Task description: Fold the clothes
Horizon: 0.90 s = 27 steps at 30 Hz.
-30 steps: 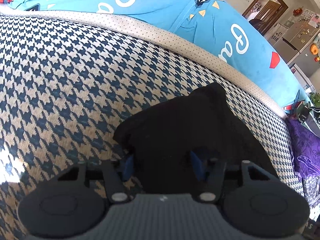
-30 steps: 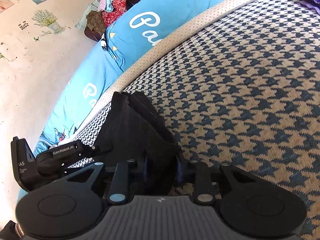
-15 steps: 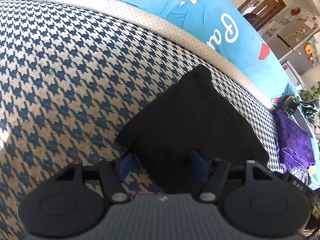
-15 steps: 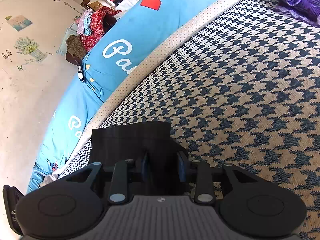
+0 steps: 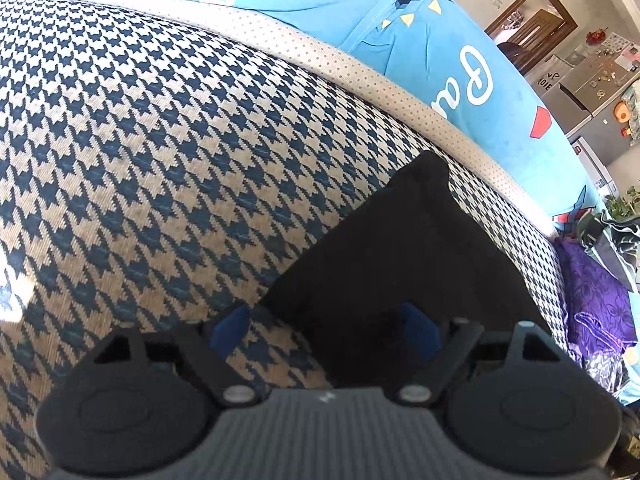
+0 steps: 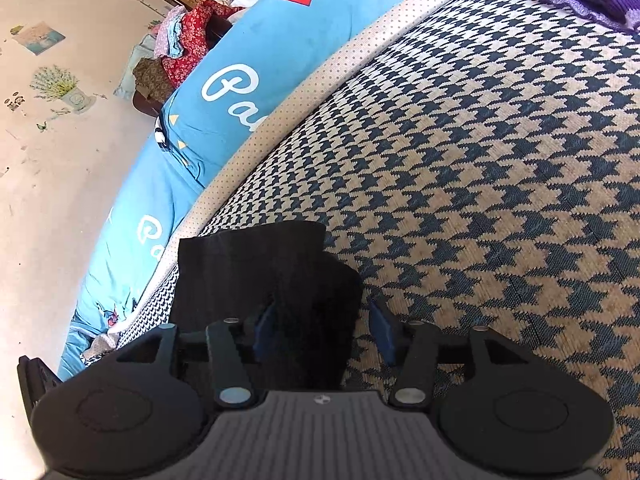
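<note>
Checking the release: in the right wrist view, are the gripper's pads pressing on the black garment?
No, the right gripper stands open, pads clear of the black garment.

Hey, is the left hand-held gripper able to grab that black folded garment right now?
Probably yes. The left hand-held gripper has just been opening and now stands open, with the near edge of the black garment between its blue pads. Nothing lies on top of the garment or blocks the way.

Black left gripper (image 5: 326, 322), blue fingers (image 5: 228, 326), silver screws, ribbed grey housing
</note>
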Motion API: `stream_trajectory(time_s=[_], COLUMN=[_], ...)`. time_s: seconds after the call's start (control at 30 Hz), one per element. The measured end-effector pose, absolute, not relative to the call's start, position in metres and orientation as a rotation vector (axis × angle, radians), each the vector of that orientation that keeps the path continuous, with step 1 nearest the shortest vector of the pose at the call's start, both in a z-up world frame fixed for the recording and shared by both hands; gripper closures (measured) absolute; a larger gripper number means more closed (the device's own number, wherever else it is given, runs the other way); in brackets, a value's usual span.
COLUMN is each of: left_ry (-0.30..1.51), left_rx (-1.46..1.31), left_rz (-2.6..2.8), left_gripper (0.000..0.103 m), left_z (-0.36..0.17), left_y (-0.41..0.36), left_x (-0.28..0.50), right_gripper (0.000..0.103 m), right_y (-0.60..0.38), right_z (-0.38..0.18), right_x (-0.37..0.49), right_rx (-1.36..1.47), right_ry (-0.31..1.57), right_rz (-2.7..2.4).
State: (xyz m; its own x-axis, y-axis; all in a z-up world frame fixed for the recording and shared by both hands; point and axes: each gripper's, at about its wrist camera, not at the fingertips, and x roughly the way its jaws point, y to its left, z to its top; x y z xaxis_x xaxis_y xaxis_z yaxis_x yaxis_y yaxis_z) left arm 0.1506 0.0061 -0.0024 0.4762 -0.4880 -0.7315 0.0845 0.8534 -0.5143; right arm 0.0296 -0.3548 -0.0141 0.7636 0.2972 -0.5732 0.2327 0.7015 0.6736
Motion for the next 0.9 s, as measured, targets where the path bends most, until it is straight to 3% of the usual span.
stream_trajectory(time_s=[0.9], left_ry=[0.990], left_rx=[-0.453], left_rz=[-0.423], left_gripper=[0.012], left_z=[-0.011], left_y=[-0.017], left_x=[0.170], right_gripper=[0.048], right_y=[-0.358], right_z=[-0.024], right_x=[0.045], right_rx=[0.845], right_ry=[0.707], right_rz=[0.091])
